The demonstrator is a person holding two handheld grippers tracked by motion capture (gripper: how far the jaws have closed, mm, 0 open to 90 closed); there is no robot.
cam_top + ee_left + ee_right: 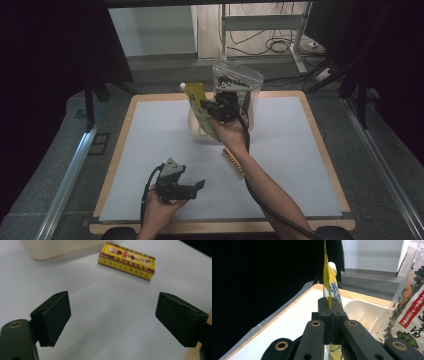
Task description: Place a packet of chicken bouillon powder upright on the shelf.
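1. Right gripper [207,107], jaws pinched on a yellow spouted pouch [198,102], holds it upright above a cream bin [199,133] at the counter's [280,150] far middle.
2. Left gripper [201,186] hovers spread and empty over the pale counter mat near the front edge.
3. Grey carpet, cables and dark curtains surround the counter.
4. The left gripper view shows a yellow box [127,260] lying flat; the right gripper view shows a dried-vegetable bag [412,307] beside the pouch.

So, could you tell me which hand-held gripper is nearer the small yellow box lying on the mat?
Left. The left hand-held gripper sits open, facing the yellow box; the right hand-held gripper is farther back, clamping a yellow pouch.
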